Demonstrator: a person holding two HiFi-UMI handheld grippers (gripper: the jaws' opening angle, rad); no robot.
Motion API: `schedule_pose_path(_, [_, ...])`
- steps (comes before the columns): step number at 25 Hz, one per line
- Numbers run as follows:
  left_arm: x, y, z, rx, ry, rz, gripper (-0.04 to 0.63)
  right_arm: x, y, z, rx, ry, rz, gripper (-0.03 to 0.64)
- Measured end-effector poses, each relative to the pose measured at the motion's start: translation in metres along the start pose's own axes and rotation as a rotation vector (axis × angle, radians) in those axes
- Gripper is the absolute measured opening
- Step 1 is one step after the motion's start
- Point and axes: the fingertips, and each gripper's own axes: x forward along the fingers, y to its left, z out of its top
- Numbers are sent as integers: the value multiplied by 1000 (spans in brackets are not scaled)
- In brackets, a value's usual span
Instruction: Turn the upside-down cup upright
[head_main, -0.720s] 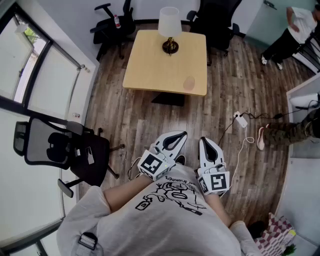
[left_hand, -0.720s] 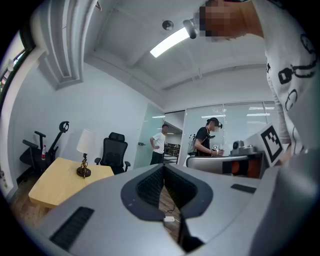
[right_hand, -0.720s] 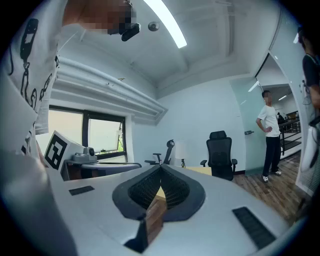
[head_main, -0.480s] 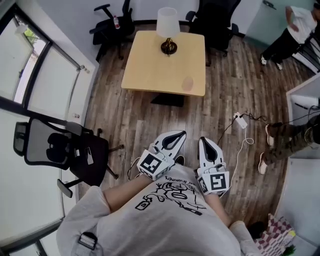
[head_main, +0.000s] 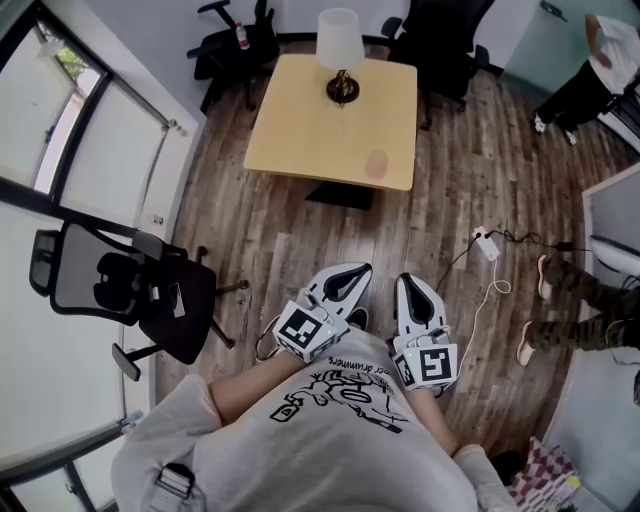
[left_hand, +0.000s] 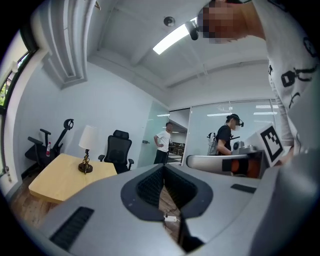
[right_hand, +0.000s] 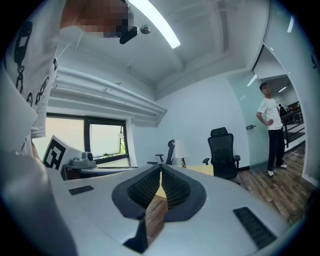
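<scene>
Small pale translucent cup (head_main: 377, 165): on light wooden table (head_main: 300, 130), near its front edge, well ahead of both grippers. White-shaded lamp (head_main: 340, 55): farther ahead. Left gripper (head_main: 358, 270), right gripper (head_main: 408, 282): side by side, jaws pressed together, empty.

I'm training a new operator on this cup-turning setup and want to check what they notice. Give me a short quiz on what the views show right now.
1. True or false: the left gripper and the right gripper are both shut, with nothing between their jaws.
2. Where is the cup? A) on the table, by its nearest edge, towards the right; B) on the floor; C) held in a gripper.
3. Fill in: at the table's far edge stands a ____.

Key: 1 true; 2 A; 3 lamp.
</scene>
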Motion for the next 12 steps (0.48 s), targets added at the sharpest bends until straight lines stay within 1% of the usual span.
schedule_pose_path(5, [12,21,0,18,-11,11,9,20,-10,-7,-7,18,17,26])
schedule_pose_path(9, [30,60,10,20,-35,30,9,58,-21,-7,-20,39,12,26])
schedule_pose_path(12, [49,96,13,22,-42,21,9,95,-31,-5,-42,53,7,25])
